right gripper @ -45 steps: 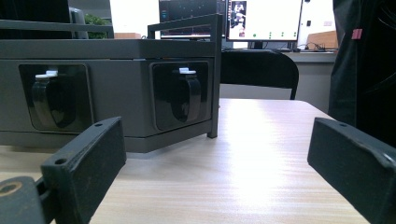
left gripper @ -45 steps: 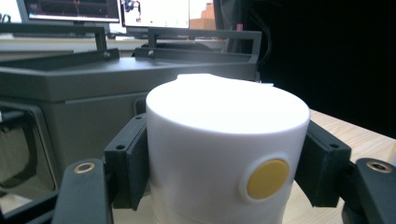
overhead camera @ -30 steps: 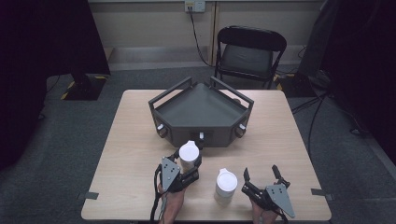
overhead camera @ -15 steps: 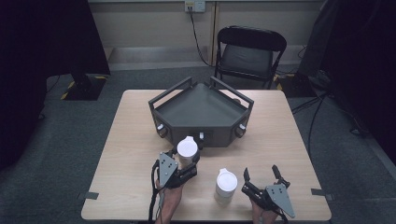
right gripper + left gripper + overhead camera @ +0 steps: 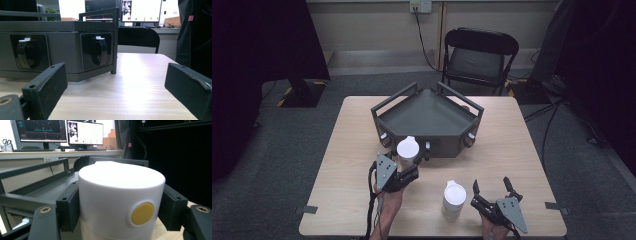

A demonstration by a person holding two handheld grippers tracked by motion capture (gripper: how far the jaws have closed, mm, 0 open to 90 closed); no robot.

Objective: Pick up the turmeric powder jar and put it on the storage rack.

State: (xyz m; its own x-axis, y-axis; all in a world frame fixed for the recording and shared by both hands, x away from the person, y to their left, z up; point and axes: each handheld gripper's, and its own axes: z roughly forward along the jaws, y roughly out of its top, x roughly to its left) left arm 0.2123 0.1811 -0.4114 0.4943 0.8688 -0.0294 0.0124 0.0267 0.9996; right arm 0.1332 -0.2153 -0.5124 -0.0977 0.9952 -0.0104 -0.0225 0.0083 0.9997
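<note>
Since a second ago my left gripper (image 5: pixel 408 170) has carried its white cylindrical plastic cup with a lid (image 5: pixel 407 151) a little toward twelve o'clock, closer to the front wall of the dark grey angular metal tray with railed sides (image 5: pixel 427 118); the cup's top now overlaps that wall in the high view. My right gripper (image 5: pixel 491 194) and the second white lidded cup (image 5: pixel 454 198) sit where they were.

My left forearm comes in from six o'clock, the hand (image 5: pixel 388 200) under the gripper, pointing it toward twelve to one o'clock. Its jaws are clamped on the cup, one pad on each side; in the left gripper view the cup (image 5: pixel 120 202) shows a round yellow dot (image 5: pixel 142 213) on its wall. My right gripper lies low at about five o'clock on the light wooden table (image 5: pixel 522 150), jaws spread wide with nothing between them, just beside the second cup at its three o'clock.

I count two cups, two grippers, one tray, and one black folding chair (image 5: pixel 479 57) beyond the table at twelve o'clock.
</note>
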